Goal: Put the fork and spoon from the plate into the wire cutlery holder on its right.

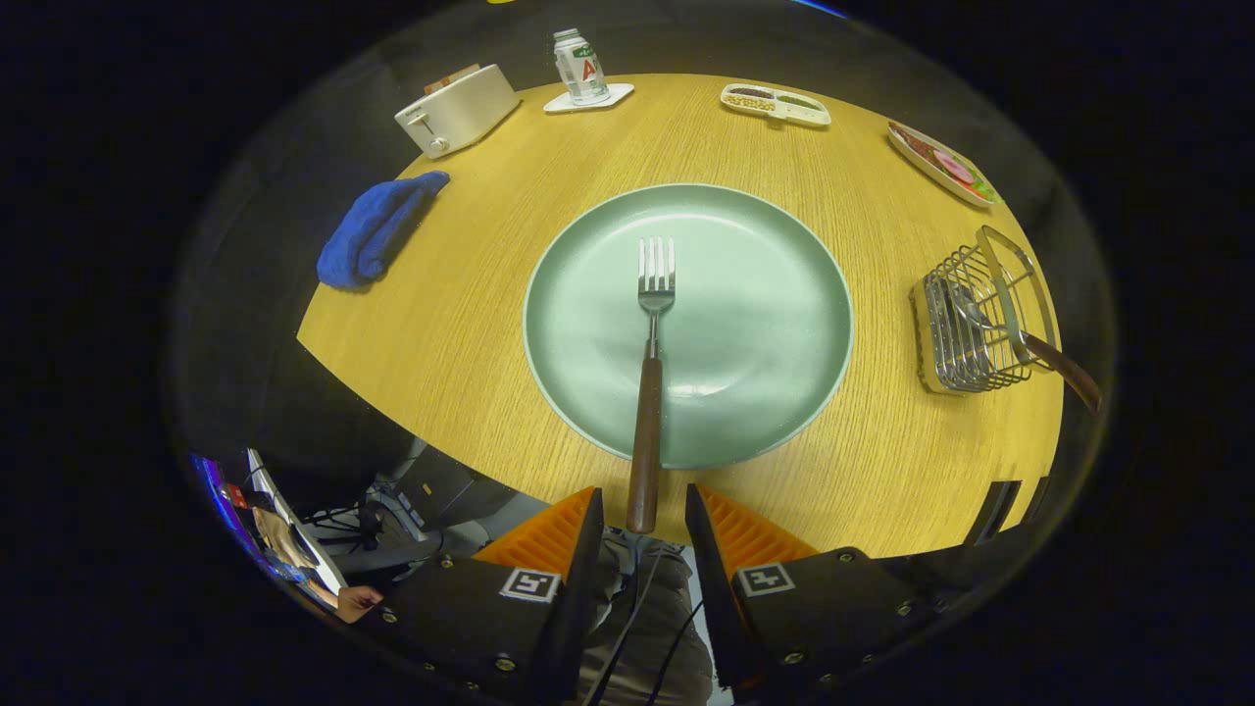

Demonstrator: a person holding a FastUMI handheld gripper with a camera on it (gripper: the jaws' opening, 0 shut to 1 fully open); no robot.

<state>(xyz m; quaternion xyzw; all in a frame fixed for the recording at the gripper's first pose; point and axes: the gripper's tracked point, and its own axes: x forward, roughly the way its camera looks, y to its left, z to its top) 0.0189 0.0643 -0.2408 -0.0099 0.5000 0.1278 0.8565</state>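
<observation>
Fork [651,373] lies on the green plate [765,392], its handle jutting over the rim toward the tabletop [471,324] near edge, its tip between the fingers of the hand-held gripper [642,534], which stand apart, gripping nothing. Spoon [1029,343] already leans in the wire holder [971,328] by the right edge. Half done, by my reckoning.

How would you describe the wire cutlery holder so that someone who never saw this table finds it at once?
Start at the big green plate in the middle of the round wooden table, where a fork lies ahead of the open gripper. To the plate's right stands the wire cutlery holder. It alone is a metal basket, and a brown-handled utensil sticks out of it.
</observation>
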